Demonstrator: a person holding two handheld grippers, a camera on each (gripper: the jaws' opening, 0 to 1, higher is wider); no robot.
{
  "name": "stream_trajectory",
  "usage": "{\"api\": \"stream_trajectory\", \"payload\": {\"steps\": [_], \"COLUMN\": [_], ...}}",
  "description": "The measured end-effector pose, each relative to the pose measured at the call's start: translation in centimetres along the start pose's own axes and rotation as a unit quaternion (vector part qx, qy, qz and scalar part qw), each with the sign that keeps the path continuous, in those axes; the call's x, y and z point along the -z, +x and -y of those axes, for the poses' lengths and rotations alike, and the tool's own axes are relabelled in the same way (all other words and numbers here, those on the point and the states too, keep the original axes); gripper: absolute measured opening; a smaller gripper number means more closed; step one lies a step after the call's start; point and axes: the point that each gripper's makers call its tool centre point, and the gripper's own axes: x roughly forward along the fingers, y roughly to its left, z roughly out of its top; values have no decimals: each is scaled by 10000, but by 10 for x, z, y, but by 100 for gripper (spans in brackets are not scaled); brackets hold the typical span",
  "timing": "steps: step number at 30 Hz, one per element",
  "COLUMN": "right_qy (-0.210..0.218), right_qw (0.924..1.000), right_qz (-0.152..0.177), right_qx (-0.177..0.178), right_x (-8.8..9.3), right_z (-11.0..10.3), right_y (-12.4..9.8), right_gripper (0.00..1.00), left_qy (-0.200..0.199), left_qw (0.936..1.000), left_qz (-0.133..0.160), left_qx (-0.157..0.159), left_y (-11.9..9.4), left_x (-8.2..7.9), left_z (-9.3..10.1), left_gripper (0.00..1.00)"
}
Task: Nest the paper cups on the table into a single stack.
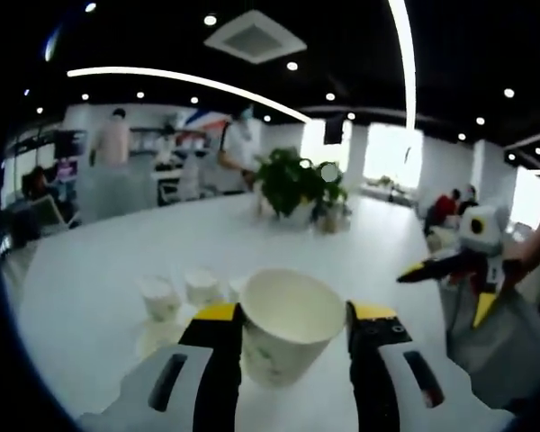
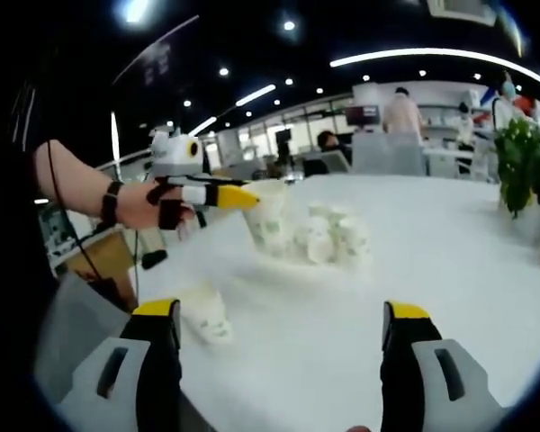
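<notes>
Paper cup [image 1: 286, 326] sits pinched between my left gripper [image 1: 293, 335] jaws at lower centre; thin and crushable, so I'd grip mid-wall, gently. Remaining cups [image 2: 328, 234] cluster mid-frame on the white table [image 2: 450, 270]. My right gripper [image 2: 281, 317] gapes wide, empty.

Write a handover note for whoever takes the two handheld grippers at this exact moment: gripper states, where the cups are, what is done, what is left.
Left gripper: shut on an upright white paper cup with a faint green print, held above the white table.
Right gripper: open, holding nothing, jaws wide apart over the table.
Loose white paper cups: a cluster stands on the table beyond the right gripper; one more cup sits alone near its left jaw.
Done: one cup picked up. No finished stack visible.
Left: probably nest the held cup with another, then gather the rest into one stack.
</notes>
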Motion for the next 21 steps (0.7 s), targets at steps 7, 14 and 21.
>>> {"api": "stream_trajectory", "payload": {"steps": [7,14,21], "right_qy": [-21,0,-34], "right_qw": [10000,9998,9998], "right_qz": [36,66,60], "right_qx": [59,166,207], "right_x": [-2,-5,-7], "right_z": [3,8,11], "right_y": [-3,-6,-5], "right_gripper": [90,90,90], "left_qy": [202,132,57], "left_qw": [9997,9996,9992], "left_qz": [64,137,209], "left_qx": [139,216,349], "left_y": [-4,-10,-18], "left_x": [-9,-13,-18], "left_z": [19,23,25], "left_gripper": [44,43,43]}}
